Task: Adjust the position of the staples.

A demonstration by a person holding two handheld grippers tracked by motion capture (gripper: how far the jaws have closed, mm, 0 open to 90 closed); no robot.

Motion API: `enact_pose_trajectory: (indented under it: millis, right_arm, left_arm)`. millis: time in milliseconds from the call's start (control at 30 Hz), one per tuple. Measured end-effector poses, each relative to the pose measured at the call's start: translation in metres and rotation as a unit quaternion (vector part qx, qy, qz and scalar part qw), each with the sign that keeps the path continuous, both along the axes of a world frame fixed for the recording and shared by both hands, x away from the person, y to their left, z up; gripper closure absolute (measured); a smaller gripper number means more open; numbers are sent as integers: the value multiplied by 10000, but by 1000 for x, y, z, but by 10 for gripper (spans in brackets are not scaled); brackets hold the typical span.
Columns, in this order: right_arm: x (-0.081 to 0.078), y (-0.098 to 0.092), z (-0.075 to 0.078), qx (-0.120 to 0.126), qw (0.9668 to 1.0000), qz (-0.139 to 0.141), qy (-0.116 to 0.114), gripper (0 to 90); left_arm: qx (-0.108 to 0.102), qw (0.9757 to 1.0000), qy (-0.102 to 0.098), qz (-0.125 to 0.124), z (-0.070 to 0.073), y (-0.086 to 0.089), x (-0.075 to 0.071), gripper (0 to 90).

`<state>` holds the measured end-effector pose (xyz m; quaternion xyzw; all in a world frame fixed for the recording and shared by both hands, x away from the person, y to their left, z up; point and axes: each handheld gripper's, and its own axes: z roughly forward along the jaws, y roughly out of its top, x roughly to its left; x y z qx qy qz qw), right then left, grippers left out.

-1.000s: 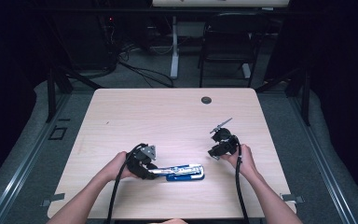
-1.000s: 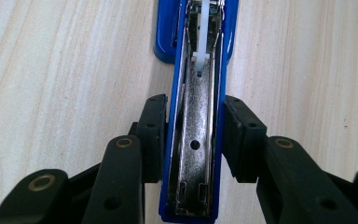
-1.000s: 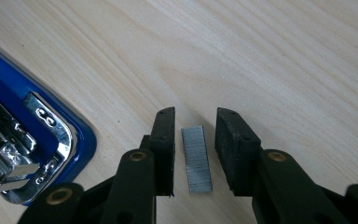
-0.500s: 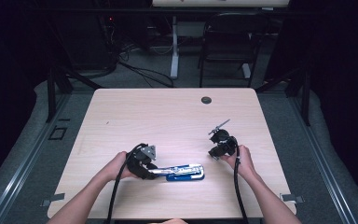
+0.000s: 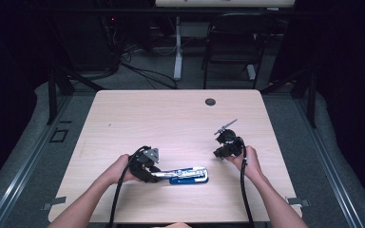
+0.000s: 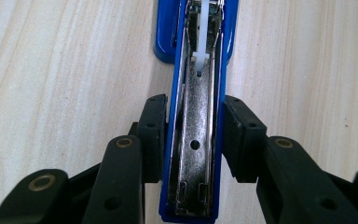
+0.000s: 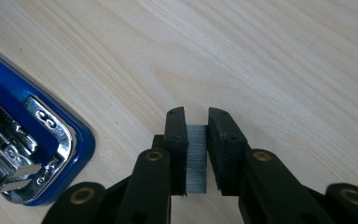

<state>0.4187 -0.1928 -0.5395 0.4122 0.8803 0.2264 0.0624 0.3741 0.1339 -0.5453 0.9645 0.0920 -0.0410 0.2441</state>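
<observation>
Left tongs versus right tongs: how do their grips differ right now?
The left tongs clamp the blue stapler, lying opened on the table, across its sides; the right tongs pinch a small grey strip of staples. The left set stands wider, around the stapler's body; the right set is nearly together, having just closed on the strip. Both grip with black pads.

In your left gripper view the blue stapler [image 6: 196,116] runs past the top and bottom edges, so neither end shows, and its sides are covered where your left gripper [image 6: 193,135] clamps it. In your right gripper view the stapler's far end leaves the left edge. The grey staple strip [image 7: 196,158] pinched in your right gripper [image 7: 196,140] hides its lower end between the pads. From the high view, that strip is too small to tell.
</observation>
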Motion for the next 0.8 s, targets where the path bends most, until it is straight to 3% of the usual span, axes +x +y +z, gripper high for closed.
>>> enact_pose_trajectory:
  millis: [167, 300, 467, 533, 667, 733, 800]
  right_arm:
    - [-1, 1, 5, -56, 9999, 107, -8, 784]
    - [-3, 4, 8, 55, 9999, 126, -35, 784]
    - [-3, 4, 11, -36, 9997, 257, 11, 784]
    - [-4, 5, 10, 113, 9998, 170, -55, 785]
    - [-5, 6, 14, 37, 9994, 332, -28, 784]
    - [-6, 8, 14, 157, 9994, 292, -91, 785]
    - [-7, 9, 16, 124, 9992, 360, -83, 785]
  left_arm:
    - [8, 10000, 0, -3, 0, 0, 0, 634]
    - [-21, 10000, -12, -7, 0, 0, 0, 634]
    - [-22, 10000, -6, -16, 0, 1, 0, 633]
    - [-28, 10000, -2, -15, 0, 1, 0, 633]
    - [-29, 10000, -1, -14, 0, 1, 0, 633]
    - [-31, 10000, 5, -4, 0, 1, 0, 633]
    - [-46, 10000, 21, -1, -1, 1, 0, 633]
